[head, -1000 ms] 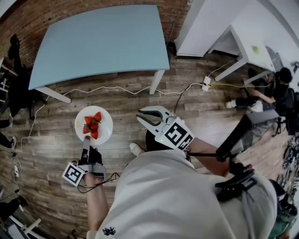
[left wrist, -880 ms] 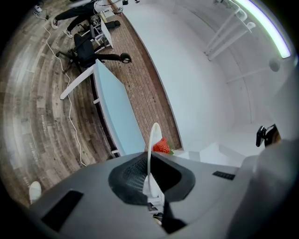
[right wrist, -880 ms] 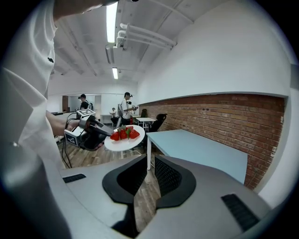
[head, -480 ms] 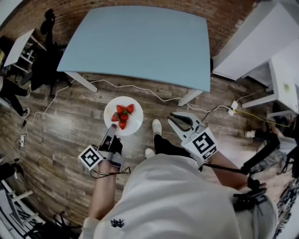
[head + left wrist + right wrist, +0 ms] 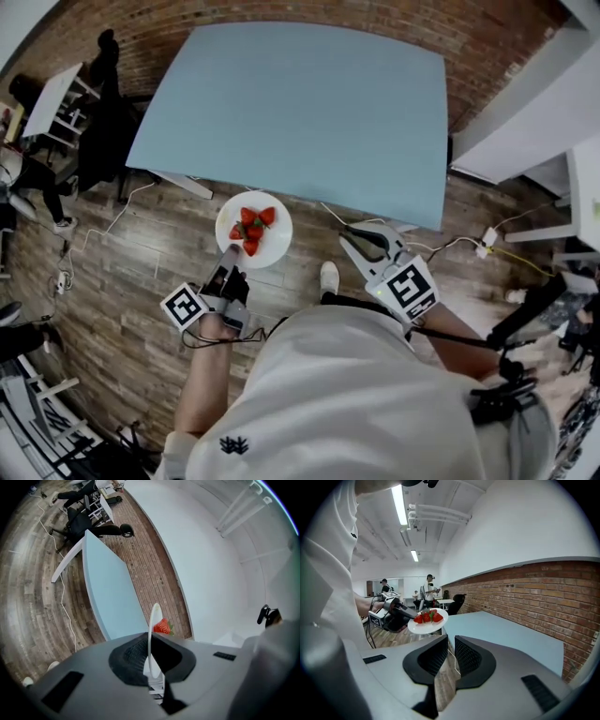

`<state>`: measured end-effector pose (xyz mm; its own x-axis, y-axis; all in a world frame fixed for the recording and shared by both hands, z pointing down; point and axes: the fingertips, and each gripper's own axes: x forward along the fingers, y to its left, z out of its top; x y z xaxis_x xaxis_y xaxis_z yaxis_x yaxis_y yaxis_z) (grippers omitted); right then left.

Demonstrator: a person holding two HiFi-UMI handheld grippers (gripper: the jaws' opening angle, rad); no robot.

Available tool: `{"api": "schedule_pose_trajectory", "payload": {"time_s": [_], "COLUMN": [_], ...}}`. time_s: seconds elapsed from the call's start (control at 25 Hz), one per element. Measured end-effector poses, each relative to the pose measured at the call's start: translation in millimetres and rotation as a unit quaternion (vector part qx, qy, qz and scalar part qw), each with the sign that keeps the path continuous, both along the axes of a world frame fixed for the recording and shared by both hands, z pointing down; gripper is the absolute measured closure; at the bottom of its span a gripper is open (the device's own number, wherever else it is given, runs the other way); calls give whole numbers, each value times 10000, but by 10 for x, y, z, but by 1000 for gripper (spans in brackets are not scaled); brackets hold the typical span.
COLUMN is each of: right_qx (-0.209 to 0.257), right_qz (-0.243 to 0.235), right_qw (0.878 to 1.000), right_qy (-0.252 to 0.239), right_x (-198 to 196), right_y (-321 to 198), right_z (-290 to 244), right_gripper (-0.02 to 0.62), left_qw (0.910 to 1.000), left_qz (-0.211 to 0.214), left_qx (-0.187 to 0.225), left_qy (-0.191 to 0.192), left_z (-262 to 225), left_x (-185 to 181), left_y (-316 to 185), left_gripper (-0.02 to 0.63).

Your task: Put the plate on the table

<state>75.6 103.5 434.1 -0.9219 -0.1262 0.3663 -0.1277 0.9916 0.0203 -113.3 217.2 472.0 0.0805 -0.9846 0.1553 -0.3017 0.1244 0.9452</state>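
Observation:
A white plate with several strawberries hangs level above the wood floor, its far rim at the near edge of the light blue table. My left gripper is shut on the plate's near rim. In the left gripper view the plate shows edge-on between the pads, with one strawberry beyond and the table ahead. My right gripper stands open and empty to the right of the plate. From the right gripper view, the plate and left gripper float beside the table.
White cables and a power strip lie on the floor near the table legs. White desks stand at the right, a chair and a desk at the left. A brick wall runs behind the table. My shoe is below the plate.
The plate, held in my left gripper, has moved forward from over the open floor to the table's near edge. The right gripper has come forward alongside it.

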Motion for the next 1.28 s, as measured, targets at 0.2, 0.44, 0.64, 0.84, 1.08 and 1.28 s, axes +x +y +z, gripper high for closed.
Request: {"api": "schedule_pose_trajectory", "payload": {"time_s": [0.2,0.44,0.64,0.84,1.08,1.28], "right_qx": [-31,-85,-156,-191,-119,-17], "right_qz": [206,508,966,1501,1944,2392], "right_qw": [9998,9987,9951,9884,9806,9703], "right_qy": [40,58,117,141,241,358], "right_x": [-38,-96,-126,-243,-459,-627], "right_y": [-561,-1030,-1374,-1708,-2030,-2200], "right_z": [94,109,158,118,89,74], "right_gripper": [557,557,557,557,557,557], "left_qw": [10000,9997,9987,9956,9875,9804], "left_qz": [-48,170,472,865,1485,1883], "left_qx": [-17,-78,-184,-340,-509,-584], "left_qy": [3,-136,-72,-92,-118,-59], "left_z": [43,98,321,475,700,919], "left_x": [-236,-499,-711,-972,-1190,-1431], "left_y": [-555,-1226,-1812,-2366,-3033,-3549], "left_gripper": [597,597,597,597,597,597]}}
